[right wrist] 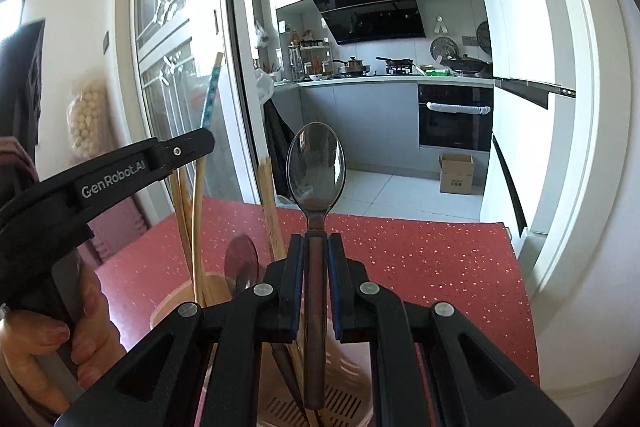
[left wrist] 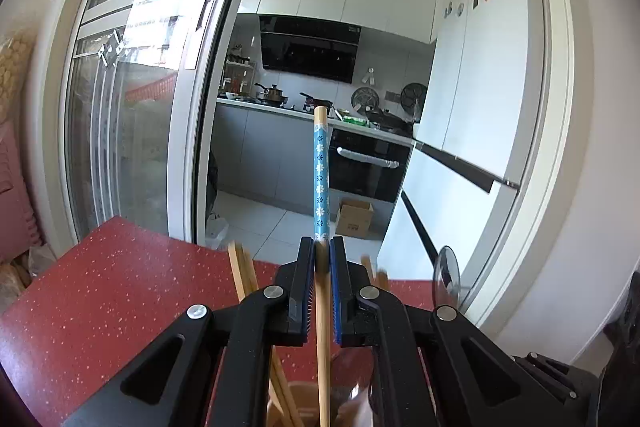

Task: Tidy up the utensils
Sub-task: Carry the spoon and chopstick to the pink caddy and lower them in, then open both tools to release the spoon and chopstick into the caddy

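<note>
The left tongs were closed on a single chopstick, its blue flowered upper end pointing to twelve o'clock and its bare wooden shaft running down between the pads toward a utensil holder at six o'clock. More plain chopsticks leaned at ten o'clock of the tongs, and a spoon bowl showed at three o'clock. The right tongs were pinched on the handle of a metal spoon, bowl up at twelve o'clock, handle end over the pink slotted holder on the red speckled bench. Only the right wrist view showed the left tongs from the side at nine o'clock, the hand gripping them at eight o'clock, and a second spoon standing in the holder.
</note>
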`<state>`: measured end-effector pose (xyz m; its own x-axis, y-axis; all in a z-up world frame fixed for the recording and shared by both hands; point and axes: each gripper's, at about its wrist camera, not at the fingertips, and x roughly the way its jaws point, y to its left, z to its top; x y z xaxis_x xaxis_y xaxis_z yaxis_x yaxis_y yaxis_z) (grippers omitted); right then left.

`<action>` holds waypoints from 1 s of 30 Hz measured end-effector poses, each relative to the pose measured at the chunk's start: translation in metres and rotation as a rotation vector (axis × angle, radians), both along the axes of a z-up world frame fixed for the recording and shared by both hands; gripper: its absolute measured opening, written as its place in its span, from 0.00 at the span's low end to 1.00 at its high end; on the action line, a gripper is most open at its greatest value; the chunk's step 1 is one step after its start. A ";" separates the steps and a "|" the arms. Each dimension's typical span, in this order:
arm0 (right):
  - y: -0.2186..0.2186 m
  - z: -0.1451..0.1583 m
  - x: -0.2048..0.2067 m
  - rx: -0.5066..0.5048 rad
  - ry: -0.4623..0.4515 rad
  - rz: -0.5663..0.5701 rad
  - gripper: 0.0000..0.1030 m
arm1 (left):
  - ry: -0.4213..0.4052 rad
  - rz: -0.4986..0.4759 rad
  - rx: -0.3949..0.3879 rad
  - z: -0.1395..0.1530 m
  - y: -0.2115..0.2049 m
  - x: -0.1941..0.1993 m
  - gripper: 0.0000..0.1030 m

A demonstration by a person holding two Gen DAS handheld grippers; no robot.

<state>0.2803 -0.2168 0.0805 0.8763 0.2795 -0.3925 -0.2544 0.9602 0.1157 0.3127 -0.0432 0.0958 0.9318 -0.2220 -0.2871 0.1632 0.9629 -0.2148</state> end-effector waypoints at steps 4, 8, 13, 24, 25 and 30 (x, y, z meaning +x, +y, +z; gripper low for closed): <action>0.003 -0.011 -0.006 -0.031 0.002 0.006 0.12 | 0.017 -0.003 0.030 -0.011 -0.003 -0.009 0.36; 0.003 -0.017 -0.011 -0.037 0.016 0.004 0.12 | 0.039 0.001 0.050 -0.020 -0.004 -0.017 0.36; -0.001 -0.024 -0.013 -0.041 0.045 -0.002 0.12 | 0.057 0.002 0.079 -0.025 -0.005 -0.025 0.36; 0.003 -0.029 -0.019 -0.056 0.095 0.012 0.13 | 0.128 0.009 0.112 -0.032 0.005 -0.040 0.36; 0.002 -0.028 -0.019 -0.052 0.102 0.013 0.13 | 0.137 0.011 0.116 -0.032 0.006 -0.042 0.36; 0.000 -0.025 -0.024 -0.035 0.121 0.012 0.28 | 0.173 0.004 0.141 -0.030 0.010 -0.058 0.36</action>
<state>0.2564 -0.2169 0.0557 0.8188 0.2742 -0.5044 -0.2523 0.9610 0.1129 0.2546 -0.0332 0.0658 0.8671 -0.1643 -0.4703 0.1314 0.9860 -0.1024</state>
